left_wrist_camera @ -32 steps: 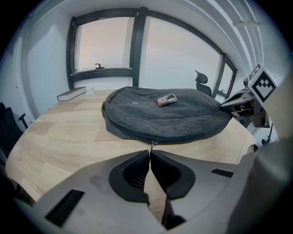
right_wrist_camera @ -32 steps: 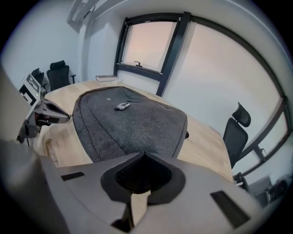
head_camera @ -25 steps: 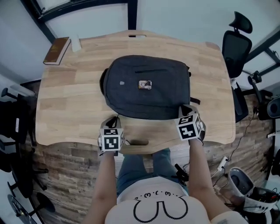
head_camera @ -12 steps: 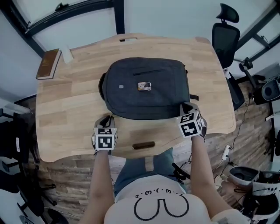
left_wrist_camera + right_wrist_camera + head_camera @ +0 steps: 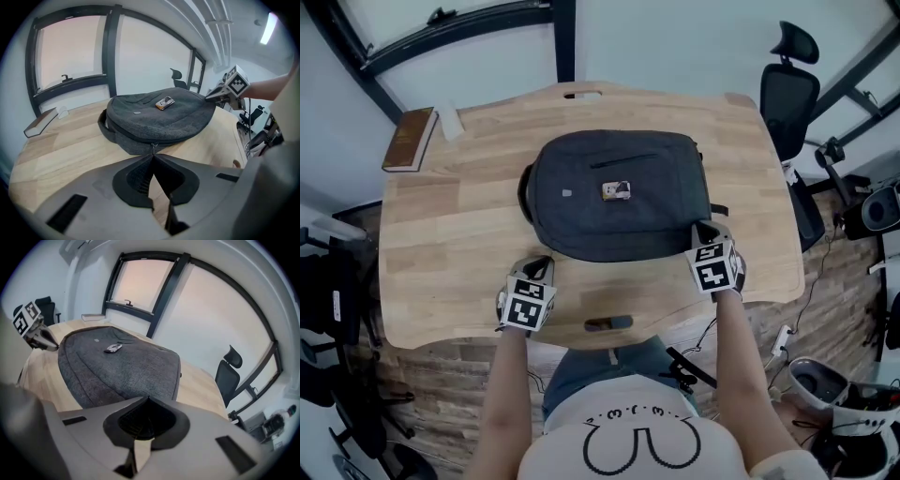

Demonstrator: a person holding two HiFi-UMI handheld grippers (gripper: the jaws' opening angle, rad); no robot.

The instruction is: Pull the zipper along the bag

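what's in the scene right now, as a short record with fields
surface: wooden table
bag: grey backpack, lying flat mid-table
zipper pull: at the backpack's near left edge
left gripper: jaws just closed, shut on the zipper pull
right gripper: jaws shut at the backpack's near right corner; whether they pinch fabric is unclear
also there: book at the table's far left corner
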